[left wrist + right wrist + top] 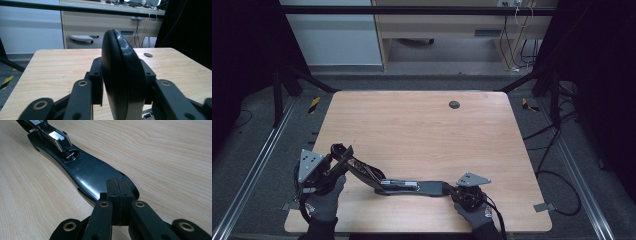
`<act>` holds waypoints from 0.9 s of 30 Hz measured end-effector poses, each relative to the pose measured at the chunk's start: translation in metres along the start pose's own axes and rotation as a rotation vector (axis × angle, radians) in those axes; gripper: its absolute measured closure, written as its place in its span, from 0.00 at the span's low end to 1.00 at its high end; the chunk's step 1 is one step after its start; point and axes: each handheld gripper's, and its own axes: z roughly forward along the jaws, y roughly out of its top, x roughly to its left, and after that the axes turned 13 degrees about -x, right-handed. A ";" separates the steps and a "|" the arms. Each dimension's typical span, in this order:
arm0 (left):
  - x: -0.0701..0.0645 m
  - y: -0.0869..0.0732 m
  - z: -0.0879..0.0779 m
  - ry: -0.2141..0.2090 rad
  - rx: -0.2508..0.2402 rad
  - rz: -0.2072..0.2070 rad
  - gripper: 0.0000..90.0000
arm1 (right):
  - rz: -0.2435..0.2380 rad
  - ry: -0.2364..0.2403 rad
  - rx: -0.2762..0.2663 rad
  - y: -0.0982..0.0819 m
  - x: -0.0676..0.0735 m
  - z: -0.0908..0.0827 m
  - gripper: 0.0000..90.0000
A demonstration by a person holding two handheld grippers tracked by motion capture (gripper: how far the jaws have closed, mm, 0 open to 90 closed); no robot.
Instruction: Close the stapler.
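One black stapler lies open near the front edge of the table, its two halves splayed apart. The flat base half rests on the wood and runs toward the right gripper, while the upper arm rises at a slant from the stapler's hinge toward the left gripper. On the base, in the right gripper view, one bright metal plate and one round metal anvil show on the dark plastic.

The right gripper has its two jaws pinched together at the rounded end of the stapler's base, the pads meeting over its tip. The left gripper clamps the rounded end of the stapler's upper arm between its two jaws, holding it edge-on and lifted off the wood. Two gloved hands grip the tools, one just left of the stapler and one just right of it

Far behind the stapler, one dark round grommet sits in the tabletop
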 end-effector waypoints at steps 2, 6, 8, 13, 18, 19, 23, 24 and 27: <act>-0.004 0.001 0.001 -0.003 -0.002 0.012 0.75 | 0.003 -0.001 0.002 0.000 0.000 0.000 1.00; -0.010 0.002 0.003 -0.006 -0.004 0.027 0.75 | 0.003 0.001 0.000 0.000 0.000 0.000 1.00; -0.012 0.003 0.003 -0.004 -0.007 0.043 0.75 | 0.004 0.001 0.000 0.000 0.000 0.000 1.00; -0.017 0.004 0.005 -0.009 -0.006 0.050 0.75 | 0.006 0.000 -0.001 0.000 0.000 0.000 1.00; -0.021 0.004 0.006 -0.014 -0.007 0.061 0.75 | 0.007 0.001 -0.002 0.000 0.000 0.000 1.00; -0.022 0.004 0.006 -0.015 -0.007 0.063 0.75 | 0.006 0.000 -0.002 0.000 0.000 0.000 1.00; -0.026 0.005 0.007 -0.020 -0.010 0.080 0.75 | 0.009 0.000 -0.002 0.000 0.000 0.000 1.00; -0.028 0.005 0.008 -0.020 -0.013 0.084 0.75 | 0.009 -0.001 -0.003 0.000 0.000 0.000 1.00; -0.034 0.005 0.009 -0.022 -0.018 0.105 0.75 | 0.008 -0.002 -0.003 0.000 0.000 0.000 1.00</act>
